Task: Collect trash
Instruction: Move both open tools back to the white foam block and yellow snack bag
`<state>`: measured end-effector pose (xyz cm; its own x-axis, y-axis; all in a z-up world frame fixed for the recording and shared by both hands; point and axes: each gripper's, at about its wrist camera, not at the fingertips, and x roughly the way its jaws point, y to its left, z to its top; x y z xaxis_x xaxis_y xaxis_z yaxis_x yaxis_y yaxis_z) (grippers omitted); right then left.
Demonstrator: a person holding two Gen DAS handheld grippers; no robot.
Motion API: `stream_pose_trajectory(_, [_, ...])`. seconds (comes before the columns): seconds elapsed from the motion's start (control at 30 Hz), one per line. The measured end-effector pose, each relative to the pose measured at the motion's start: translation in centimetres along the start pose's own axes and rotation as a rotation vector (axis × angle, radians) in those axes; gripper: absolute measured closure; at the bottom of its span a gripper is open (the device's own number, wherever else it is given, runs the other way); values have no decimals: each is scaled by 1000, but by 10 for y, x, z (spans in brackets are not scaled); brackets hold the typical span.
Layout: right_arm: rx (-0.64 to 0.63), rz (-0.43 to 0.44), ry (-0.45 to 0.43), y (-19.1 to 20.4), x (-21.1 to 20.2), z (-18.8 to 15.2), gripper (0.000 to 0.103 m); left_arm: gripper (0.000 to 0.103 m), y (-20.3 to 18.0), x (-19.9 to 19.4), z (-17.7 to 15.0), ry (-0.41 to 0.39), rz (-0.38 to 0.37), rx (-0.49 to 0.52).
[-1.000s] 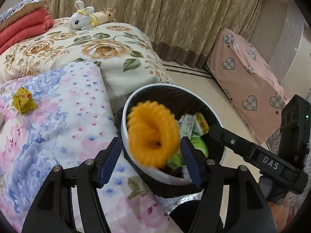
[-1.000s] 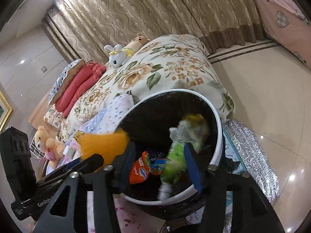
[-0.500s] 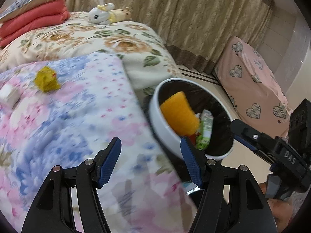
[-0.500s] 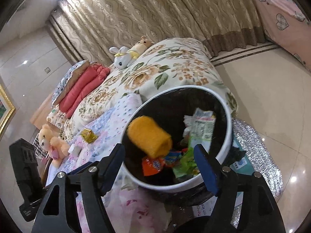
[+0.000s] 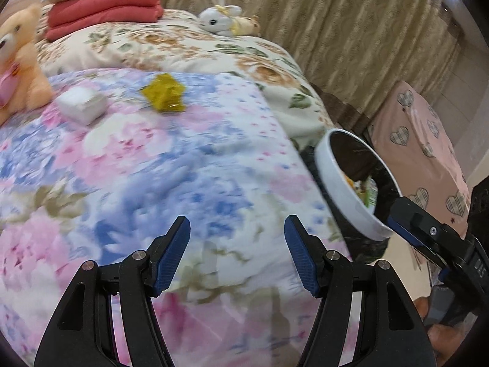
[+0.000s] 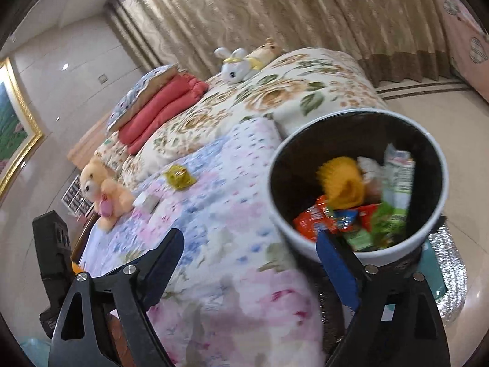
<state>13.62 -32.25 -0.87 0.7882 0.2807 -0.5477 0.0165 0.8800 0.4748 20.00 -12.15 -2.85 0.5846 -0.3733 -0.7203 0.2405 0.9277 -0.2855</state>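
A white bin (image 6: pixel 284 214) with a black liner stands beside the bed; inside lie an orange ribbed piece (image 6: pixel 342 180), a green-white packet (image 6: pixel 397 180) and red wrappers. In the left wrist view the bin (image 5: pixel 345 186) is at the right. A crumpled yellow wrapper (image 5: pixel 163 94) (image 6: pixel 179 176) and a small white box (image 5: pixel 82 104) (image 6: pixel 146 201) lie on the floral blanket. My left gripper (image 5: pixel 237 232) hangs open over the blanket, nothing between its fingers. My right gripper (image 6: pixel 250 238) is opening wide and empty, its right finger just before the bin's near rim.
A peach teddy bear (image 6: pixel 102 192) sits at the bed's left edge, near the white box. Folded red blankets (image 5: pixel 104 6) and a white plush rabbit (image 5: pixel 218 20) lie farther back. Curtains, a pink heart-patterned cover (image 5: pixel 421 153) and shiny floor tiles (image 6: pixel 428 94) surround the bed.
The orange piece and the packet left the jaws and dropped into the bin. Both grippers swung left from above the bin toward the blanket; the right jaws spread wider.
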Motion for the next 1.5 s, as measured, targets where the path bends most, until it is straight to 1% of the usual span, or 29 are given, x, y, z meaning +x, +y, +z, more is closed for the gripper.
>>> stream_pose_trajectory(0.27, [-43, 52, 46, 32, 20, -7, 8, 38, 45, -15, -3, -21, 58, -70])
stream_pose_trajectory(0.53, [-80, 93, 105, 60, 58, -12, 4, 37, 89, -24, -2, -33, 107, -146])
stream_pose_trajectory(0.83, [-137, 100, 145, 77, 96, -7, 4, 37, 123, -22, 12, -47, 150, -193])
stream_pose_trajectory(1.1, [-170, 97, 160, 85, 125, 9, 4, 36, 138, -10, 31, -50, 171, -201])
stream_pose_trajectory(1.5, [-167, 121, 194, 94, 172, 34, 4, 36, 152, 19, 65, -47, 198, -199])
